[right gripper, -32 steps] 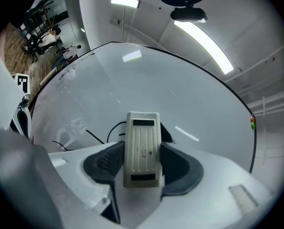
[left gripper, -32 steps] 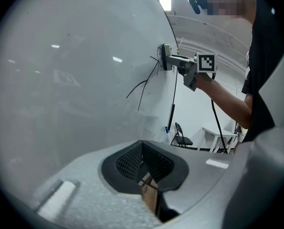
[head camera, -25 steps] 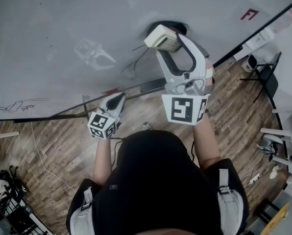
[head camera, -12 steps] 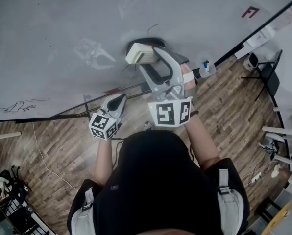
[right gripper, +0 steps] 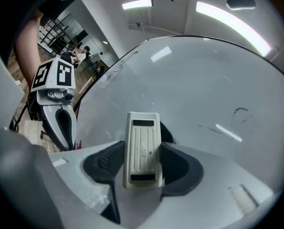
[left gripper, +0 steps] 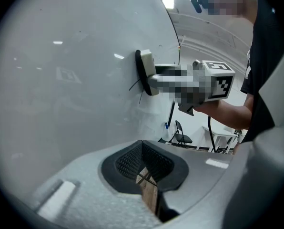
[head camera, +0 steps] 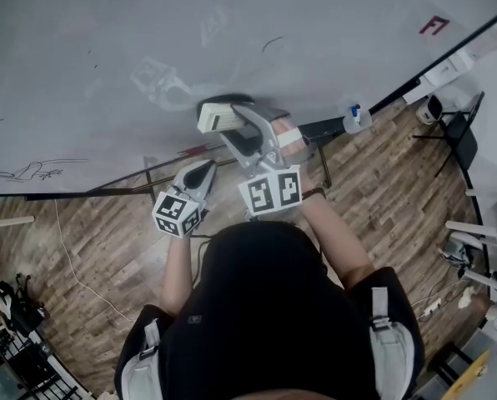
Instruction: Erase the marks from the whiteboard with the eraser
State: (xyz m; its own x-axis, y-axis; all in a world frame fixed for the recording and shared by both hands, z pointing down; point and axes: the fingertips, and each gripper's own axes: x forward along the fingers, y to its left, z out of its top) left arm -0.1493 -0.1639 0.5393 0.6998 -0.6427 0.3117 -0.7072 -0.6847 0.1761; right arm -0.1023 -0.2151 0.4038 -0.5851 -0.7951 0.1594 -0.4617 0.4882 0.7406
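Right gripper [right gripper: 142, 162] jaws clamped on eraser [right gripper: 142, 144]. Eraser pad flat against whiteboard [head camera: 332, 32], low on board, near bottom edge. Left gripper [left gripper: 143, 163] jaws pressed together, nothing between, near board's bottom edge. Faint marks [head camera: 272, 42] above eraser.

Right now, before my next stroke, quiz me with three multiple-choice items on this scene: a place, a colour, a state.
1. Where is the eraser? A on the floor; B against the whiteboard; C on a chair.
2. The mark at the whiteboard's right edge is: A red; B green; C yellow.
3. The left gripper's jaws are: A shut on a marker; B wide apart; C shut, empty.
B: the right gripper presses it there. A: red strokes, head view. C: tips meet, nothing between.
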